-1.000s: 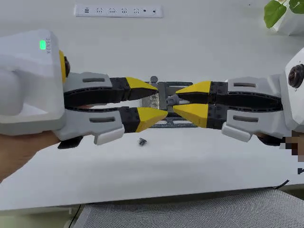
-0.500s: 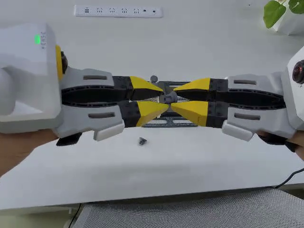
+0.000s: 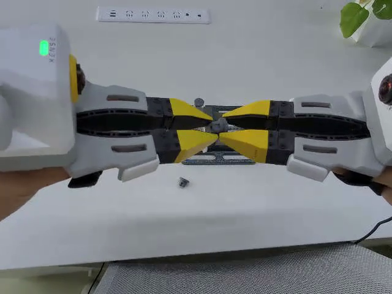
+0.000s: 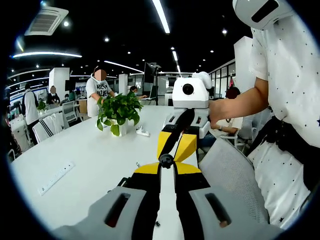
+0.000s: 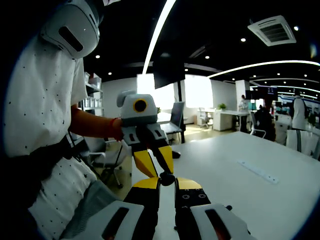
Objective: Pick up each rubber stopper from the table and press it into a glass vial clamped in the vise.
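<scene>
Your left claw and right claw both pinch one rubber stopper — likely light, squashy | hold its head | vise at 6 o'clock

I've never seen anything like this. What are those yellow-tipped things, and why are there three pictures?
There is no robot: a person holds two two-jaw grippers. The wide picture comes from a camera on the person's head, looking down at the white table. The two round pictures come from cameras on the left gripper and the right gripper, each facing the other. Their yellow tips meet and both seem to pinch one grey rubber stopper, above a metal vise. A second stopper lies loose on the table; a power strip lies further back.
</scene>
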Action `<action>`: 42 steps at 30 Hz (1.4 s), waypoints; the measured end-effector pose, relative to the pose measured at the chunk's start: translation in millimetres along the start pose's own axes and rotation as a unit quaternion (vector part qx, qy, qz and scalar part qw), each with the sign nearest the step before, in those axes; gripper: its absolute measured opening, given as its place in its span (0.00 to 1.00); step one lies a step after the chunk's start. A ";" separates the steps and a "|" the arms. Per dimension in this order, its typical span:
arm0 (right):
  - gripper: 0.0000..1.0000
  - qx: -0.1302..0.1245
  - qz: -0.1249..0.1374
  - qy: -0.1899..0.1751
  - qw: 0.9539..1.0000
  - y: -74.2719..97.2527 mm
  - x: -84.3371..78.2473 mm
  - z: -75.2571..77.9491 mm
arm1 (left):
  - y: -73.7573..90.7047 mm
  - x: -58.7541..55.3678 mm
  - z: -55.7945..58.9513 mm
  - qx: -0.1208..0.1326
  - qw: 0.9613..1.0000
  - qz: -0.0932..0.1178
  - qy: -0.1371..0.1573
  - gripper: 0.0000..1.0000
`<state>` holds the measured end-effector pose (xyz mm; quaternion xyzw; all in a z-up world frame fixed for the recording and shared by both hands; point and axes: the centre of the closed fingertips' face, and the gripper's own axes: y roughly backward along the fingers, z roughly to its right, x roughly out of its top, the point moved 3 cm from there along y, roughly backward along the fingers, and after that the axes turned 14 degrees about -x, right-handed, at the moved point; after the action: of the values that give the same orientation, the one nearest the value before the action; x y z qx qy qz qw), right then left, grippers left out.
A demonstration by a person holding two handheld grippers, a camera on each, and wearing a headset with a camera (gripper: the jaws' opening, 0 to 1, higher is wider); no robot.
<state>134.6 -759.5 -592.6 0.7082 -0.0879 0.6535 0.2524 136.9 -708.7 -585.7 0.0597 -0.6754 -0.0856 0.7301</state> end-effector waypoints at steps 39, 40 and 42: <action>0.10 0.040 0.036 -0.023 0.998 13.6 33.7 -5.7 | 12.7 21.9 2.9 -0.047 0.994 0.089 0.053 0.03; 0.10 0.040 0.039 -0.022 0.998 14.0 35.2 -5.8 | 12.9 23.8 4.1 -0.052 0.992 0.095 0.058 0.03; 0.10 0.048 0.042 -0.031 0.997 15.0 37.9 -7.7 | 13.5 27.7 6.3 -0.059 0.991 0.106 0.059 0.03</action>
<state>125.9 -760.9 -552.1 0.7354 -0.0938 0.6444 0.1875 133.2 -701.1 -555.5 -0.0504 -0.6274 -0.0444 0.7758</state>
